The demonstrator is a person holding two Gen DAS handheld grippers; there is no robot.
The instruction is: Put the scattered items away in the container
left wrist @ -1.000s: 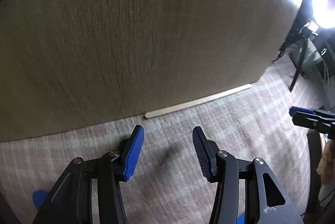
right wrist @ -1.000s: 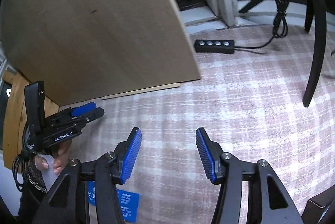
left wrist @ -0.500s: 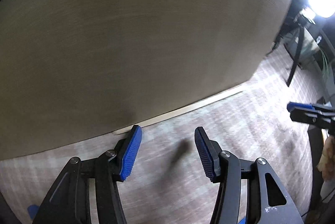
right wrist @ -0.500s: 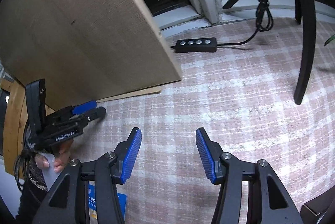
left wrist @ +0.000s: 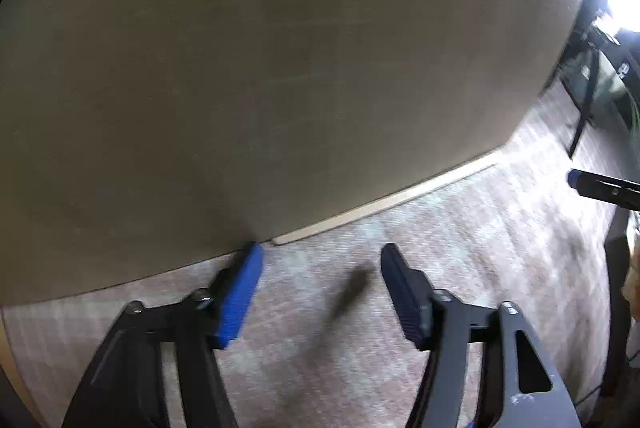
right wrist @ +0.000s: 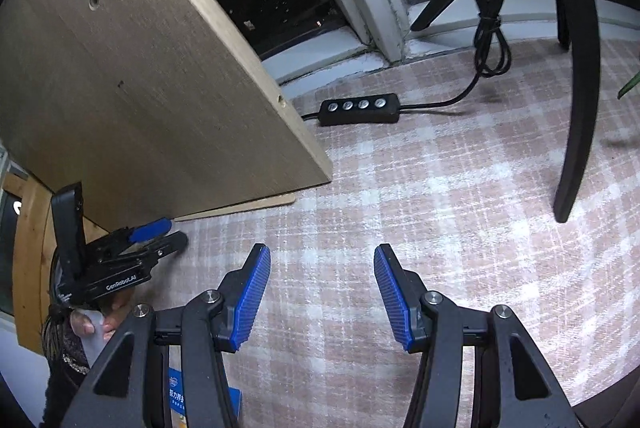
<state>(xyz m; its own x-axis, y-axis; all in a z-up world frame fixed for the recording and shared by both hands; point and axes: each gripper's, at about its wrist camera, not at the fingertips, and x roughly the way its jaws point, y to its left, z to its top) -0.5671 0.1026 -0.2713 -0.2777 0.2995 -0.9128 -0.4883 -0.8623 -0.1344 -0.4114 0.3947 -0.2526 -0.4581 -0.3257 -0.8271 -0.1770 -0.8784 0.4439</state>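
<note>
No container or scattered item can be made out. The left gripper is opening over checked carpet beside a wooden panel, nothing between. The right gripper is held spread, empty; a power strip lies beyond.

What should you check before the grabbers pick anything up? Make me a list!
1. Left gripper empty: ok, jaws opening, only carpet between them.
2. Right gripper empty and open: ok.
3. Container in sight: not ok, none visible.
4. Item to tidy in sight: cannot tell; a blue packet peeks out at the bottom edge.
5. Wooden panel clear of the left fingers: cannot tell, very close.
</note>
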